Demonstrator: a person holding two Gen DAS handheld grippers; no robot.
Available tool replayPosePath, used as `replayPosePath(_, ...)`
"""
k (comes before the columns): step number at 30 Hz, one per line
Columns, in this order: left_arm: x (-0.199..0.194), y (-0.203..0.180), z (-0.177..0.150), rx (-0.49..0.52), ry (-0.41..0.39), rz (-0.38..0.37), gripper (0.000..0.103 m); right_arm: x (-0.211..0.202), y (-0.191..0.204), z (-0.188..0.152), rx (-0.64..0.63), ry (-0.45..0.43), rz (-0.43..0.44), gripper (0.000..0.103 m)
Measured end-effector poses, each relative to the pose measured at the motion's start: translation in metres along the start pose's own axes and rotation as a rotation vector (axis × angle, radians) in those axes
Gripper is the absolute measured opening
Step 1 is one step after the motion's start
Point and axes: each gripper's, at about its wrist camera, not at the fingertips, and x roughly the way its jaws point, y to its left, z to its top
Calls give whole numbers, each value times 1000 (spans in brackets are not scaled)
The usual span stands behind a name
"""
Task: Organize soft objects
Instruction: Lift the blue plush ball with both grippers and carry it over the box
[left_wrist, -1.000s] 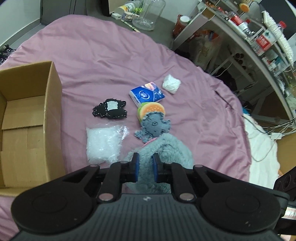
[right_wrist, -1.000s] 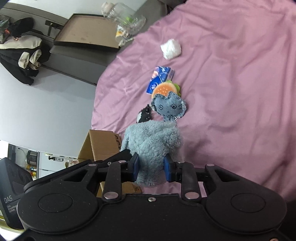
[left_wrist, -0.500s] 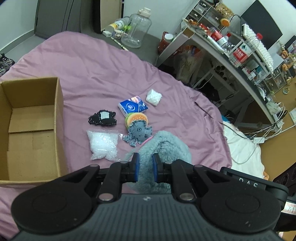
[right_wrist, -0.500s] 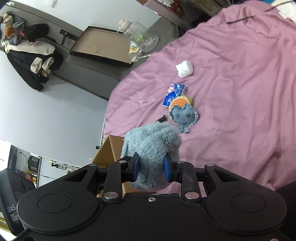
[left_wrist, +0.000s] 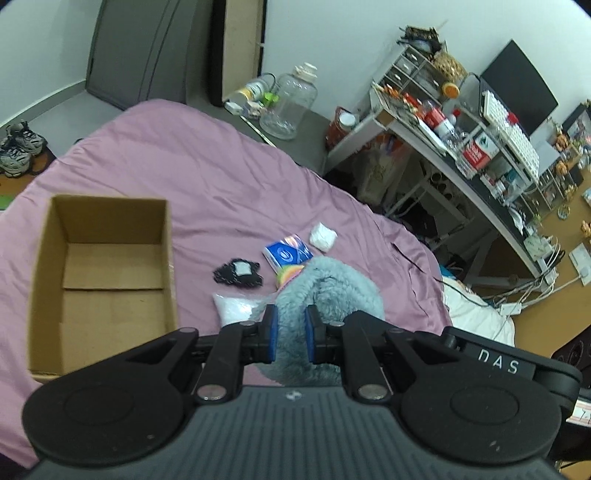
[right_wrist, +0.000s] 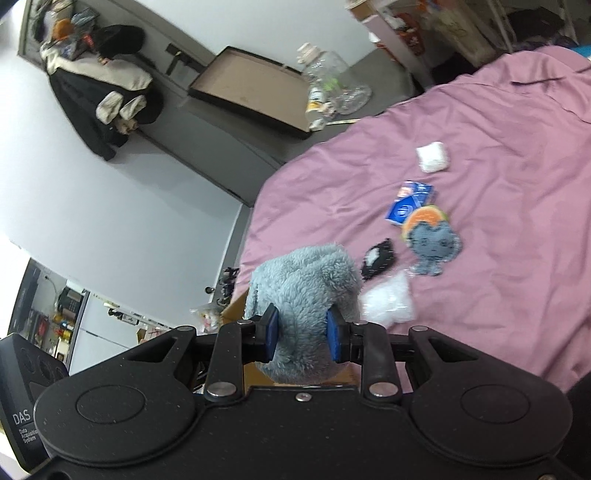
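Left gripper (left_wrist: 290, 329) is clamped on a fluffy grey-blue plush (left_wrist: 332, 291); blue pads pinch one end. Right gripper (right_wrist: 302, 333) is clamped on the same plush (right_wrist: 303, 288) at another part, so both hold it up off the pink bedspread (left_wrist: 184, 177).

Below the plush, on the bedspread: clear bag of white filling (left_wrist: 236, 308), black lace piece (left_wrist: 237, 273), blue tissue pack (left_wrist: 288, 254), white wad (left_wrist: 323, 237). Right wrist view also shows a grey cat-face patch (right_wrist: 434, 251) overlapping an orange burger toy (right_wrist: 421, 219), near the tissue pack.

Open cardboard box (left_wrist: 48, 258) sits on the bedspread left of the loose items, well apart from the plush.
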Motion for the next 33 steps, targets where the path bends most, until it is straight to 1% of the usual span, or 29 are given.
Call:
replayPosePath(6, -19, 22, 6, -32, -38, 17, 14, 13, 27, -6, -46, 9, 20, 26)
replayPosePath(17, -39, 77, 16, -122, -78, 65, 14, 55, 73, -18, -119, 78, 54, 27)
replayPosePath(26, -35, 122, 27, -184, -70, 113, 14, 100, 99, -26, -144, 140, 54, 27)
replayPosePath(33, -14, 147, 35, -213, -30, 131, 14, 132, 101, -29, -136, 176, 26, 27)
